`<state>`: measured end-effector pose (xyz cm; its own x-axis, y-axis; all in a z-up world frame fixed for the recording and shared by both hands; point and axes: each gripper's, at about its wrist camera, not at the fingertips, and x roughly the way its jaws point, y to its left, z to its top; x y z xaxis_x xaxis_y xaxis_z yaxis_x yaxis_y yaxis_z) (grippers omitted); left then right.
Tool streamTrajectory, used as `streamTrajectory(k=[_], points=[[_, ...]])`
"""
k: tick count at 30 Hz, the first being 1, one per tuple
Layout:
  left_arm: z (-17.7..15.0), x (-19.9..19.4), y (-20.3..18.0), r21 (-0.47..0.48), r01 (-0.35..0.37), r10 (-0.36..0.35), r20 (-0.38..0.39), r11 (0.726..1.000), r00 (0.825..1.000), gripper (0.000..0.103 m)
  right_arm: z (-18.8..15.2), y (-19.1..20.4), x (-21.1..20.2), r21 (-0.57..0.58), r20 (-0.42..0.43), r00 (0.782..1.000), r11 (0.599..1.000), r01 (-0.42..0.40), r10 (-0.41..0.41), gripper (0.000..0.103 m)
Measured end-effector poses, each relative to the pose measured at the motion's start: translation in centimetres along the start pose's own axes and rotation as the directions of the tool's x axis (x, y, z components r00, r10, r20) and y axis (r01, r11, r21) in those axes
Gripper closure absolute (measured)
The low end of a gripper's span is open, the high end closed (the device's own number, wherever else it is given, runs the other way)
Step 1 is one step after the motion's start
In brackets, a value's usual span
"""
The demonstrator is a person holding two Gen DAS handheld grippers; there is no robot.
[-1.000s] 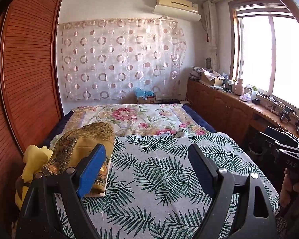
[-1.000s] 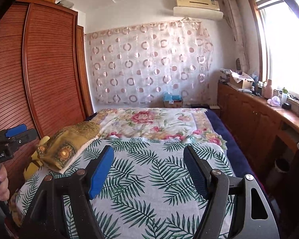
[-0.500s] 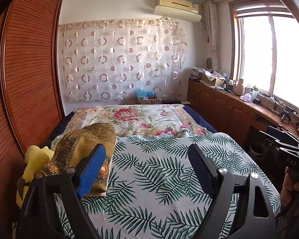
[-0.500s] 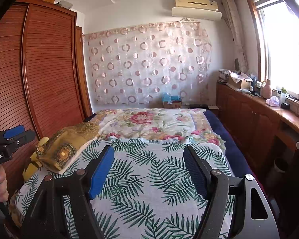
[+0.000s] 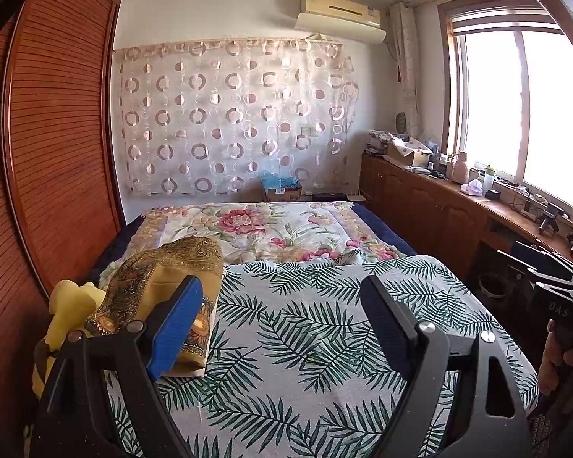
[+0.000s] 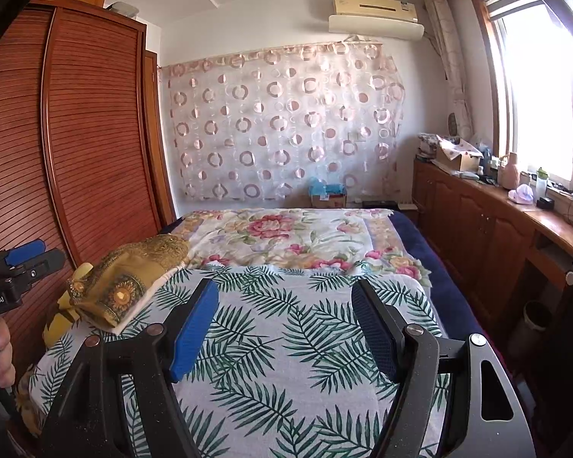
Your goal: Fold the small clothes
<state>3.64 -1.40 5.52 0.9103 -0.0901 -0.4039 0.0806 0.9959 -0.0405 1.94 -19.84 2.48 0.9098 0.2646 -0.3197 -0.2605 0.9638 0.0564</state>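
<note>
Above palm-leaf-print bedspread (image 5: 305, 343): left hand-held gripper (image 5: 282, 316), marked "enRobot.AI", and right hand-held gripper (image 6: 284, 315), both spread wide, empty; folded gold embroidered cloth (image 5: 164, 278) lies left of both.

Bed (image 5: 382, 236) carries palm-leaf sheet (image 5: 305, 343), floral quilt (image 5: 271, 229), gold pillow (image 5: 164, 282).

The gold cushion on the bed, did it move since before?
No. The gold cushion still lies at the left edge of the palm-leaf sheet, just below the flowered quilt; only the camera shifted slightly.
</note>
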Motion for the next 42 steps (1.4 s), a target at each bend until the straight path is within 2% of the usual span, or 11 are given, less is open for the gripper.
streamTrajectory(k=[42], points=[[0.24, -0.23, 0.7, -0.001, 0.005, -0.005, 0.009, 1.0, 1.0, 0.018, -0.21, -0.64, 0.22, -0.005, 0.008, 1.0, 1.0, -0.011, 0.011, 0.029]])
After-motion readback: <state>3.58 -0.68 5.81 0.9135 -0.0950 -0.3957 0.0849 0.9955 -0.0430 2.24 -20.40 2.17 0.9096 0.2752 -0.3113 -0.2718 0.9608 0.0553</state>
